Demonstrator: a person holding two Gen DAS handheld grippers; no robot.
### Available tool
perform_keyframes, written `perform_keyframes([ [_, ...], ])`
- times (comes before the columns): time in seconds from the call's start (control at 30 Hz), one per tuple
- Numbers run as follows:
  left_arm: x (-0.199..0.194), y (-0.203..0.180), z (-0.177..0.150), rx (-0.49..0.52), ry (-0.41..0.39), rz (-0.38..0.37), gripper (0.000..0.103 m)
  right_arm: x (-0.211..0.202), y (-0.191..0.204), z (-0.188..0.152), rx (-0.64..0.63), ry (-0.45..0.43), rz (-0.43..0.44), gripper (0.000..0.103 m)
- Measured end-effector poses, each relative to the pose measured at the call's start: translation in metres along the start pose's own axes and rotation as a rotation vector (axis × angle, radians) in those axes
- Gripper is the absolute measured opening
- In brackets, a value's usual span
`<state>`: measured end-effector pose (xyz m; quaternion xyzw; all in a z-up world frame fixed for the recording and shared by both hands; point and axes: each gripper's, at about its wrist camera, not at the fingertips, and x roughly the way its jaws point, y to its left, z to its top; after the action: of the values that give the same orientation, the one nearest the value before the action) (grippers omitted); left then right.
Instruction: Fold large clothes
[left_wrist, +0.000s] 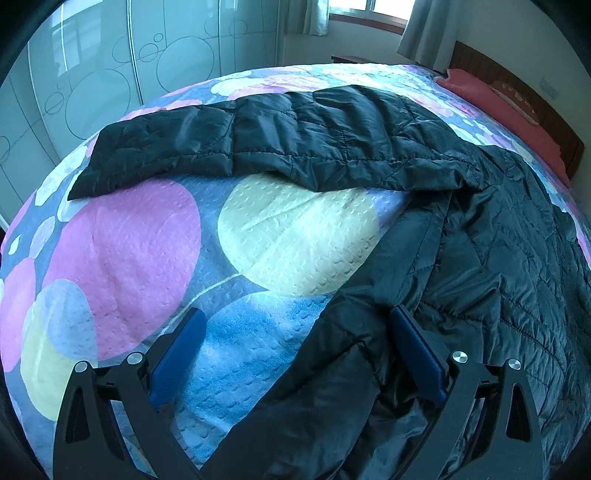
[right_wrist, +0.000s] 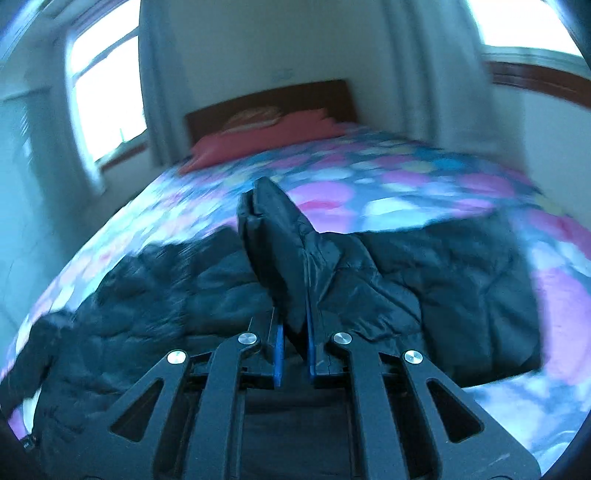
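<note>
A large black quilted jacket (left_wrist: 498, 258) lies spread on a bed with a bedspread (left_wrist: 129, 258) of pink, blue and cream circles. One sleeve (left_wrist: 229, 144) stretches across the bed to the far left. My left gripper (left_wrist: 295, 332) is open, its blue pads apart just above the jacket's near edge, nothing between them. In the right wrist view, which is blurred, my right gripper (right_wrist: 293, 332) is shut on a fold of the jacket (right_wrist: 277, 236) and holds it raised above the rest of the garment (right_wrist: 443, 277).
A red pillow (left_wrist: 517, 107) and a wooden headboard (left_wrist: 524, 74) are at the bed's far right. A wardrobe with circle-patterned glass doors (left_wrist: 92, 74) stands beyond the bed's left side. Windows with curtains (left_wrist: 369, 11) are behind.
</note>
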<state>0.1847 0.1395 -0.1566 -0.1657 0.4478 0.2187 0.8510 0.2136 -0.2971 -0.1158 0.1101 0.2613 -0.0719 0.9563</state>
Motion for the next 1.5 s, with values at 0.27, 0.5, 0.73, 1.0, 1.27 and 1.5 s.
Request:
perform_keyframes([
  [0.27,0.001,0.002,-0.001,-0.007,-0.007,-0.014,0.098,0.022,0.134,-0.035,-0.233,0.087,0.143,0.009],
  [0.5,0.001,0.002,-0.001,-0.006,-0.009,-0.013,0.098,0.049,0.178,-0.057,-0.400,0.233,0.173,0.016],
  [0.73,0.002,0.002,-0.002,-0.005,-0.008,-0.012,0.098,0.038,0.176,-0.057,-0.374,0.308,0.344,0.053],
  [1.0,0.002,0.001,-0.002,-0.001,-0.009,-0.008,0.098,0.002,0.061,0.009,-0.178,0.141,0.184,0.039],
  [1.27,0.004,-0.002,-0.002,0.011,-0.009,0.007,0.098,0.064,-0.043,0.019,-0.027,0.213,-0.104,0.030],
  [1.5,0.004,-0.003,-0.003,0.014,-0.008,0.013,0.099,0.083,-0.051,0.006,-0.026,0.295,-0.111,0.029],
])
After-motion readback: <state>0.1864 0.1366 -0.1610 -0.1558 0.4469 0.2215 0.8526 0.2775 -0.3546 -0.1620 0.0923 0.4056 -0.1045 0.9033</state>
